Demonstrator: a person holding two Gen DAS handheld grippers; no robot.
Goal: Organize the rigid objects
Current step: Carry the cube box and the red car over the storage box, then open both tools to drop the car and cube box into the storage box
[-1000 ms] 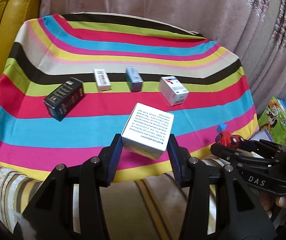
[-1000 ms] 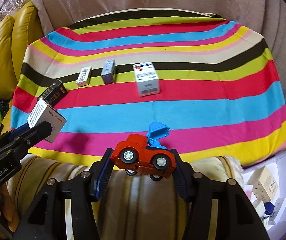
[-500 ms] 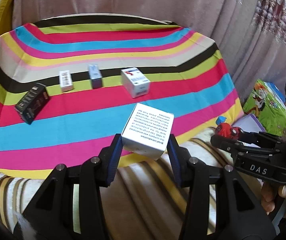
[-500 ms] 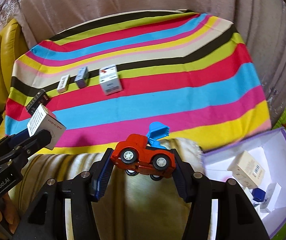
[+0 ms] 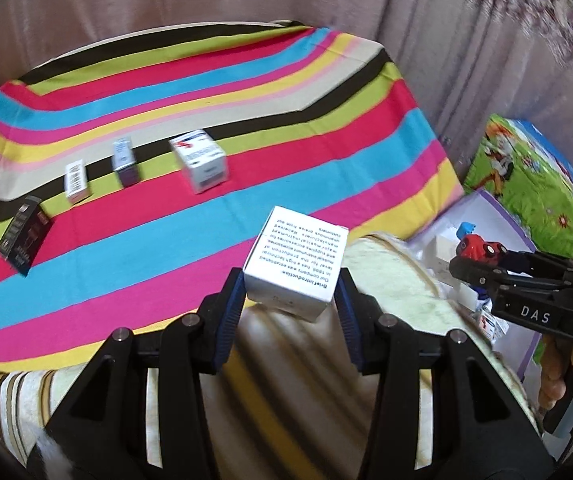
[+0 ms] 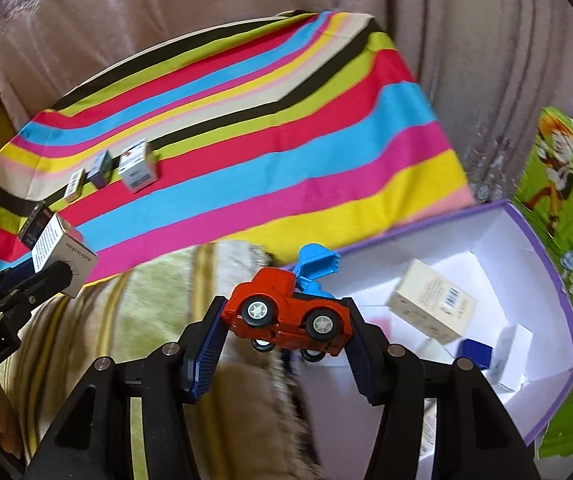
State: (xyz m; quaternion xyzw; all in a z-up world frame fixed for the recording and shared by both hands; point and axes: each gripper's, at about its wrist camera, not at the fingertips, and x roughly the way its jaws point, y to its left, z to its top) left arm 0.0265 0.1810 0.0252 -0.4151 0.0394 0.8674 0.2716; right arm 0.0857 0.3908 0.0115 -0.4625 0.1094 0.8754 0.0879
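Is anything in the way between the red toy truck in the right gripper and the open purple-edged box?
Nothing visible blocks it. The red toy truck with the blue bucket hangs in the right gripper at the near edge of the open purple-edged white box, with bare floor near the cream carton.

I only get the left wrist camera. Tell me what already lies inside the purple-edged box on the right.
Observer: A cream carton with a barcode lies tilted inside the purple-rimmed box.
Operator: Report anything else in there.
Observer: A small dark blue box sits next to some white boxes, toward the right wall.
Operator: Confirm how the right tongs hold the toy.
Observer: The right tongs clamp the red toy truck by its front and rear ends. Its side wheels face the camera, and its blue scoop overlaps the box's rim in this view.
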